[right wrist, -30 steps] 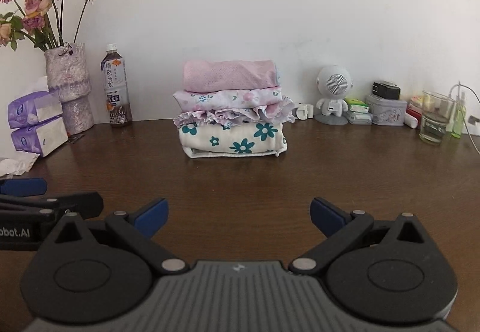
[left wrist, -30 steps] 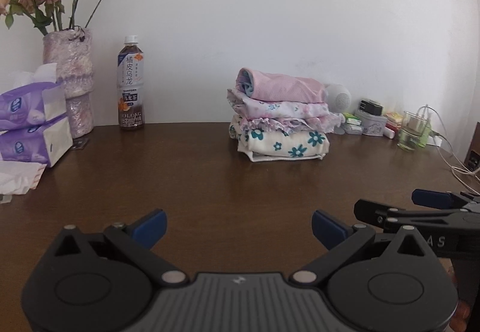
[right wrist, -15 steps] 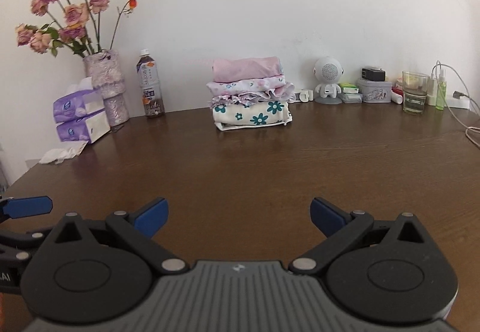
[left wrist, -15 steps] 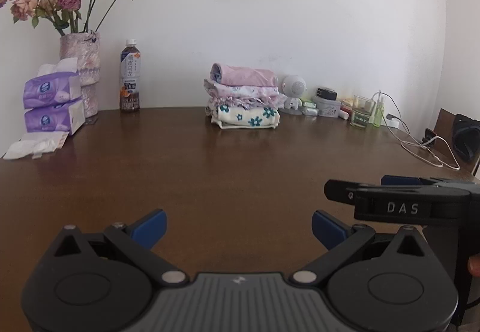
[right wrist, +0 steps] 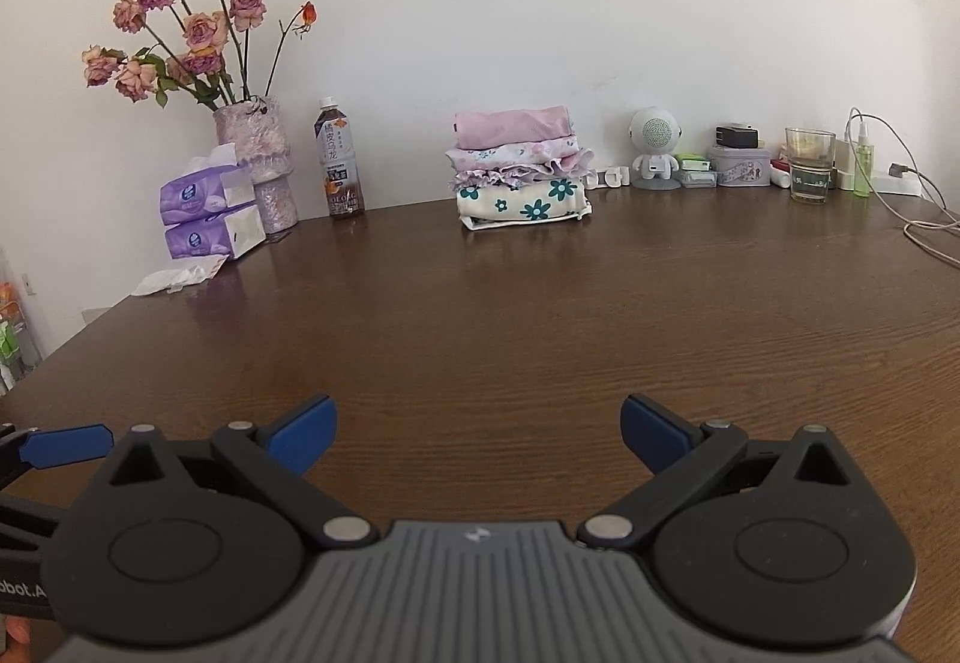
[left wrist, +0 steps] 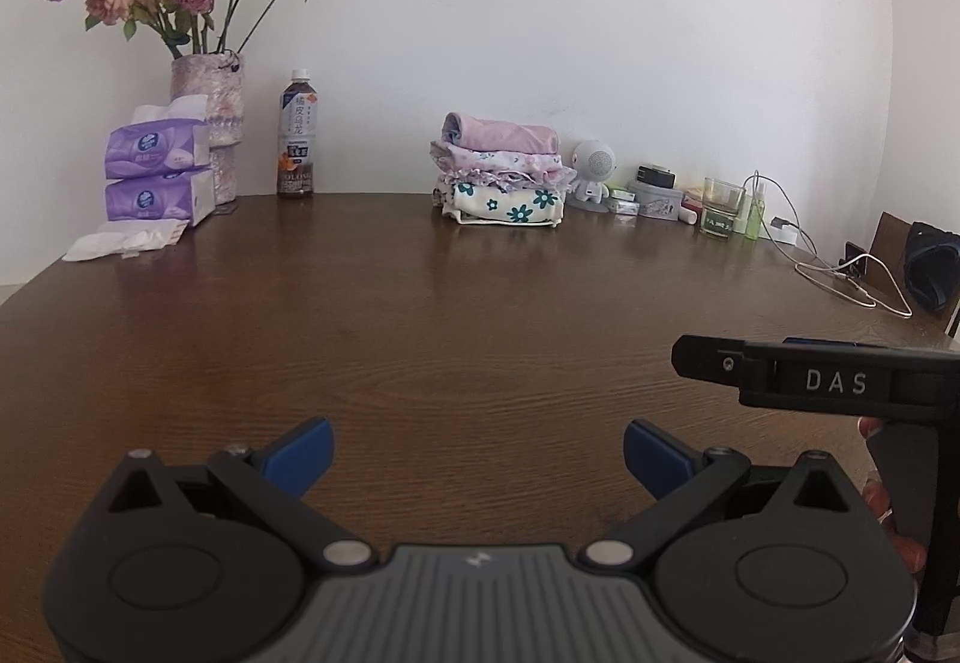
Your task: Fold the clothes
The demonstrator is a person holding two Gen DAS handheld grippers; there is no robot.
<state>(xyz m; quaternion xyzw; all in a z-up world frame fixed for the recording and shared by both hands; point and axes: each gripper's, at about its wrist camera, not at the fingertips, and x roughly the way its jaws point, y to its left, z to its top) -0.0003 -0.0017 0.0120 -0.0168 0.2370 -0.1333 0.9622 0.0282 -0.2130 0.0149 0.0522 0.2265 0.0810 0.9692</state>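
A stack of folded clothes (left wrist: 503, 177) (right wrist: 521, 170) rests at the far side of the brown table (left wrist: 456, 315) (right wrist: 540, 315), by the wall: a pink piece on top, floral pieces under it, a cream one with teal flowers at the bottom. My left gripper (left wrist: 477, 458) is open over the near table edge, holding nothing. My right gripper (right wrist: 475, 434) is open too, also far from the stack. In the left wrist view the right gripper's body shows at the right; in the right wrist view a blue fingertip (right wrist: 66, 446) of the left gripper shows at the left.
Along the wall stand a vase of dried roses (right wrist: 258, 159), tissue packs (right wrist: 210, 216), a tea bottle (right wrist: 339, 159), a small white robot figure (right wrist: 654, 150), small boxes, a glass (right wrist: 809, 165), a spray bottle and cables (left wrist: 840, 279). A crumpled tissue (left wrist: 129, 241) lies at the left.
Both grippers have pulled back from the stack toward the near edge of the table; the clothes now look smaller and farther away. Both stayed open.
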